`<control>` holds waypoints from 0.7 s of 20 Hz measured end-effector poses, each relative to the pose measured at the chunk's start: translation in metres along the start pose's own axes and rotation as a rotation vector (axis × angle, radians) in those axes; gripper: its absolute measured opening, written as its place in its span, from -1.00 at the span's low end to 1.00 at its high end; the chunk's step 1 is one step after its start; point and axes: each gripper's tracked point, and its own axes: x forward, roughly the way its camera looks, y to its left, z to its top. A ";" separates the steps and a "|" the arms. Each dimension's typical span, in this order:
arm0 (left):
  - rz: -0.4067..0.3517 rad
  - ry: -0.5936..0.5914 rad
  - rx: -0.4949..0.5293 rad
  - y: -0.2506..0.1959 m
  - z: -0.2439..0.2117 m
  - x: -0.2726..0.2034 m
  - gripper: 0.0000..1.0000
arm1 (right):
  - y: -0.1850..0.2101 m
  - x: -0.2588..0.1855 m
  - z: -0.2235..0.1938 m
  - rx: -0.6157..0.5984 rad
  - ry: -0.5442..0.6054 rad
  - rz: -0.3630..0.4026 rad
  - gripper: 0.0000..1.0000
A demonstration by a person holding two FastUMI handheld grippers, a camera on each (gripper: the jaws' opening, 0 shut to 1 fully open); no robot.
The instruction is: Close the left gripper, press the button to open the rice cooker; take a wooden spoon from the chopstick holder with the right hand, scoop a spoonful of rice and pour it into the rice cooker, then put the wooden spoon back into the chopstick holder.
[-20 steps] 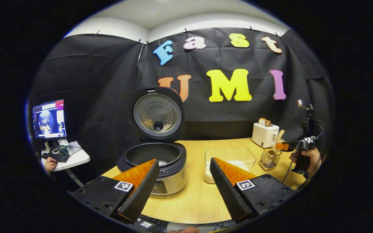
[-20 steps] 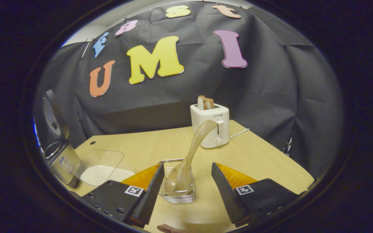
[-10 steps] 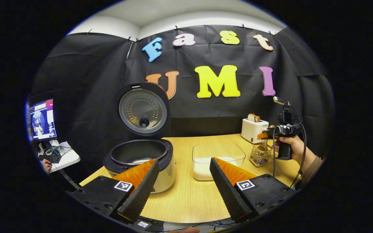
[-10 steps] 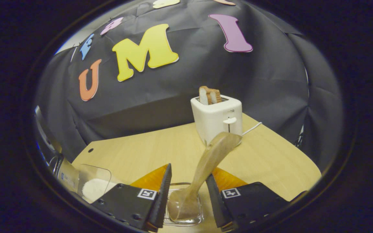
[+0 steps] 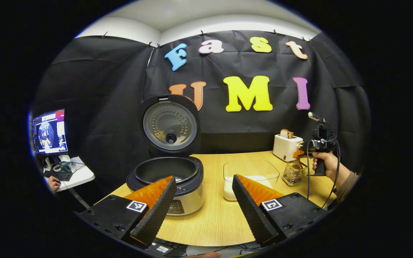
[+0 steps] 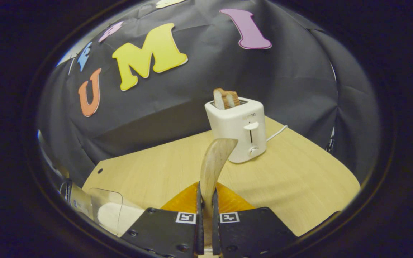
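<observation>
The rice cooker (image 5: 177,186) stands open on the table, its lid (image 5: 170,123) upright and the dark pot bare inside. My left gripper (image 5: 201,204) is open in front of it, holding nothing. To the right, a clear container of rice (image 5: 250,177) sits beside the wire chopstick holder (image 5: 294,173). My right gripper (image 6: 206,215) is shut on the wooden spoon (image 6: 214,161), whose handle end sticks up past the fingers. In the left gripper view, that right gripper (image 5: 301,153) sits just above the holder, in a person's hand (image 5: 326,163).
A white toaster (image 6: 238,129) with bread slices stands at the table's back right, its cord trailing right. The rice container's corner (image 6: 109,215) shows at the lower left of the right gripper view. A side desk with a monitor (image 5: 48,132) is far left.
My right gripper has closed on the spoon's handle over the holder. The left gripper stays open and its view shifted a little.
</observation>
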 end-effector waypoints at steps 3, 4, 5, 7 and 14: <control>0.010 0.011 -0.004 0.008 -0.001 -0.002 1.00 | -0.001 -0.003 0.001 -0.044 -0.013 -0.020 -0.99; 0.014 0.013 -0.003 0.011 -0.002 -0.002 1.00 | 0.000 -0.005 0.003 -0.044 -0.022 -0.023 -0.97; 0.018 0.014 -0.002 0.014 -0.003 -0.002 1.00 | 0.000 -0.007 0.005 -0.043 -0.034 -0.025 -0.97; 0.030 0.020 -0.002 0.019 -0.003 -0.003 1.00 | 0.003 -0.015 0.012 -0.049 -0.064 -0.019 -0.98; 0.028 0.024 0.000 0.022 -0.001 -0.005 1.00 | 0.020 -0.066 0.049 -0.135 -0.190 -0.051 -0.99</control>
